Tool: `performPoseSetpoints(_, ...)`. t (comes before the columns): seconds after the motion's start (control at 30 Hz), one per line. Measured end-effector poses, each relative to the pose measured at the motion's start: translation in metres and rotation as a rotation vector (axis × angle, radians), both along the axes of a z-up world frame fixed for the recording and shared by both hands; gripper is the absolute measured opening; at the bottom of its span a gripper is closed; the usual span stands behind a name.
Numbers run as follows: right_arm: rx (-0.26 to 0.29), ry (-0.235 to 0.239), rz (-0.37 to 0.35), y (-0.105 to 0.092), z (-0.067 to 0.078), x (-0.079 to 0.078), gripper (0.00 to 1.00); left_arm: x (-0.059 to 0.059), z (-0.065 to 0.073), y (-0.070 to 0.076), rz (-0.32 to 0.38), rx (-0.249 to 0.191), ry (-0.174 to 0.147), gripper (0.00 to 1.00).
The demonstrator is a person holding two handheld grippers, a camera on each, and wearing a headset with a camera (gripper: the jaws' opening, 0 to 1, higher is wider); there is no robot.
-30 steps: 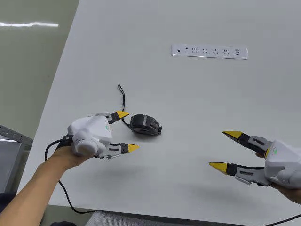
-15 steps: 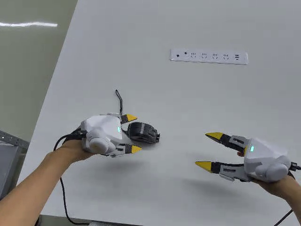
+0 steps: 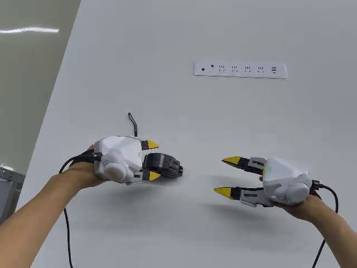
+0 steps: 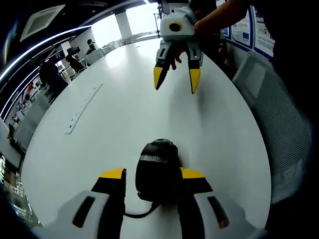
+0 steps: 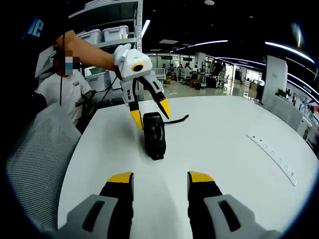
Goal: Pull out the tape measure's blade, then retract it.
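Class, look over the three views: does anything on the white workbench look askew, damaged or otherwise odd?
Nothing stands out. The black tape measure rests on the white table, blade in, between the jaws of the left gripper; the open right gripper hovers apart from it, and the white power strip lies flat further back.

White table [image 3: 167, 50]; white multi-socket power strip [image 3: 240, 70] flat on far part. Glossy green floor [image 3: 28, 84] beyond left edge. Grey mesh chair [image 5: 35, 164] beside table; shelved plastic bins [image 5: 107, 34] behind.
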State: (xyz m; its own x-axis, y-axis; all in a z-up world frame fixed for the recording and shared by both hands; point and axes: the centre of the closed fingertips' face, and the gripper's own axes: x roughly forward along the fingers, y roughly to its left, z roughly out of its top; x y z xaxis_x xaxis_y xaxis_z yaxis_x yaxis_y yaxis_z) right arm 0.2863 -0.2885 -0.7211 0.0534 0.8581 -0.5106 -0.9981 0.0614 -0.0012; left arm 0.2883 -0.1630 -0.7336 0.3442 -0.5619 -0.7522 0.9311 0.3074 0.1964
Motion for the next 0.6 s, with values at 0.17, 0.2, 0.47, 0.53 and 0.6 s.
performPoseSetpoints(0.17, -0.011, 0.013, 0.029, 0.013, -0.009, 0.002, 0.41, -0.002, -0.005, -0.001, -0.031, 0.005, 0.026, 0.36)
performPoseSetpoints(0.2, -0.012, 0.015, 0.035, 0.015, -0.01, 0.002, 0.41, -0.002, -0.006, -0.001, -0.033, 0.006, 0.028, 0.35)
performPoseSetpoints(0.47, -0.028, 0.03, 0.094, 0.037, -0.026, 0.0, 0.38, -0.006, -0.011, -0.002, -0.057, 0.007, 0.048, 0.31)
performPoseSetpoints(0.53, -0.029, 0.034, 0.104, 0.041, -0.029, 0.0, 0.37, -0.006, -0.011, -0.001, -0.06, 0.006, 0.049, 0.31)
performPoseSetpoints(0.6, -0.031, 0.039, 0.112, 0.045, -0.031, 0.0, 0.36, -0.006, -0.012, -0.001, -0.062, 0.005, 0.049, 0.31)
